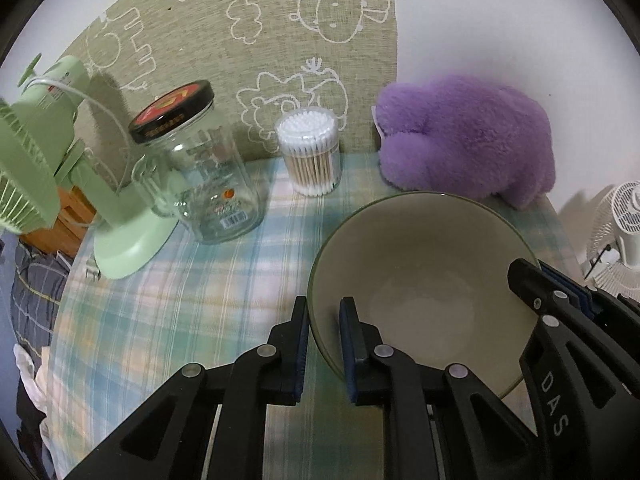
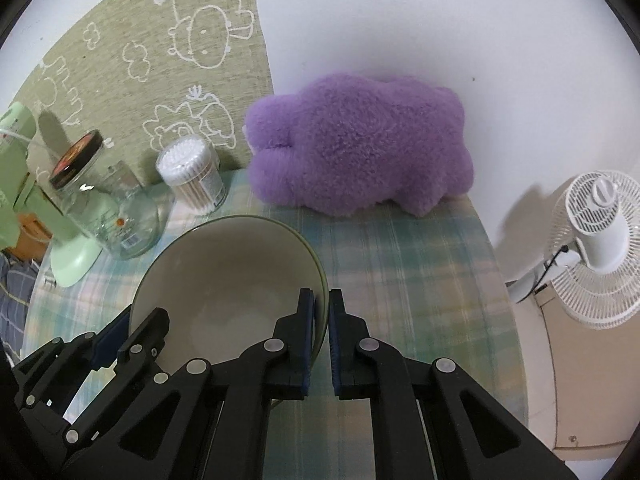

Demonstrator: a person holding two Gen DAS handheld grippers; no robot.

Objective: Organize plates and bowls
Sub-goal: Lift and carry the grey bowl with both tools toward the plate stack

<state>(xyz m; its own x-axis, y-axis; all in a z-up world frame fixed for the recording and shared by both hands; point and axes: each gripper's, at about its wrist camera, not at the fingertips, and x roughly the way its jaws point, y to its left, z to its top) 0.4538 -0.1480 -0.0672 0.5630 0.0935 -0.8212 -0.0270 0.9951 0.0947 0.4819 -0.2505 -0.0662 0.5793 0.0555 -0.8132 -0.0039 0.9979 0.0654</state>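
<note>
1. The left gripper (image 1: 324, 312) clamps the bowl's (image 1: 420, 264) left rim; the right gripper (image 2: 322, 308) clamps its right rim.
2. The bowl sits near-centre on the plaid tablecloth (image 1: 160, 312); lift both sides evenly.
3. Stay clear of the glass jar (image 1: 200, 168) far left and the purple plush (image 1: 468, 140) behind.

I can read only "DAS", in pale letters on the black arm of the right hand-held gripper (image 1: 524, 272). The glass jar (image 1: 208, 184) carries a barcode label and printing, too small for me to make out.
</note>
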